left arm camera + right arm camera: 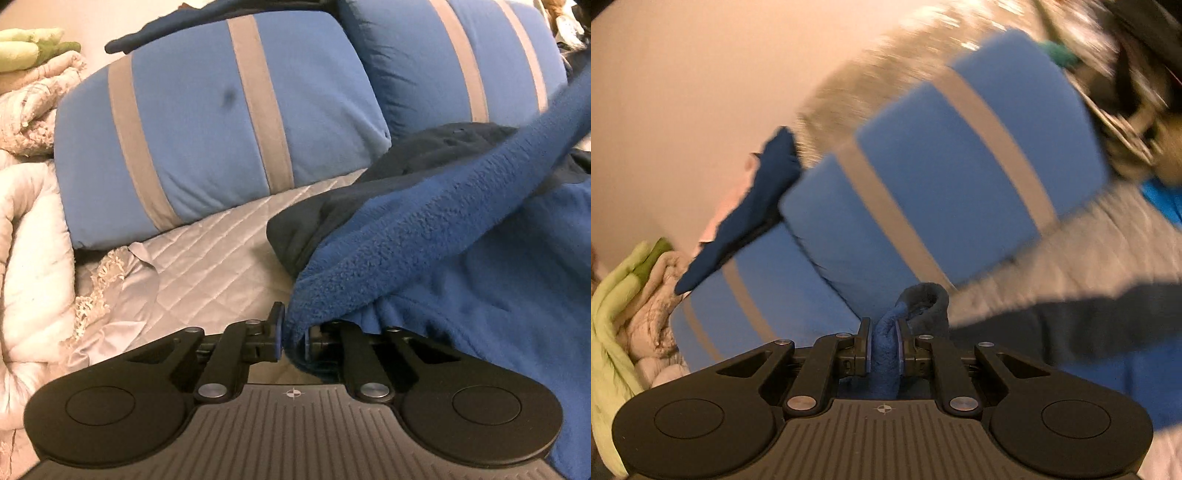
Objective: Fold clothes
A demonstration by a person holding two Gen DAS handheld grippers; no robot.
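**Both tongs pinching the blue fleece over the bed**

Biggest thing in view is the bed (221, 254), covered in a quilted grey sheet that stretches out ahead of the left tongs. Two blue pillows with grey stripes (207, 147) are propped at the far end, straight ahead of both sets of tongs. A cream comforter (29, 236) is bunched up off to the left of the left tongs, with something pale green (613, 314) piled past it.

The blue fleece garment (480, 280) is spread on the bed to the right of the left tongs, its dark navy lining (369, 195) showing where it's flipped over. A long rolled stretch of it rises up and away to the right.

The left tongs (293, 339) are clamped down on an edge of the fleece, fabric bunched right between the pads. The right tongs (884, 349) are squeezed onto a thick fold of the same fleece, with a dark grey-navy cuff (925, 302) curling up just past the tips. The right wrist view is pretty motion-blurred, so the background detail there is mush.
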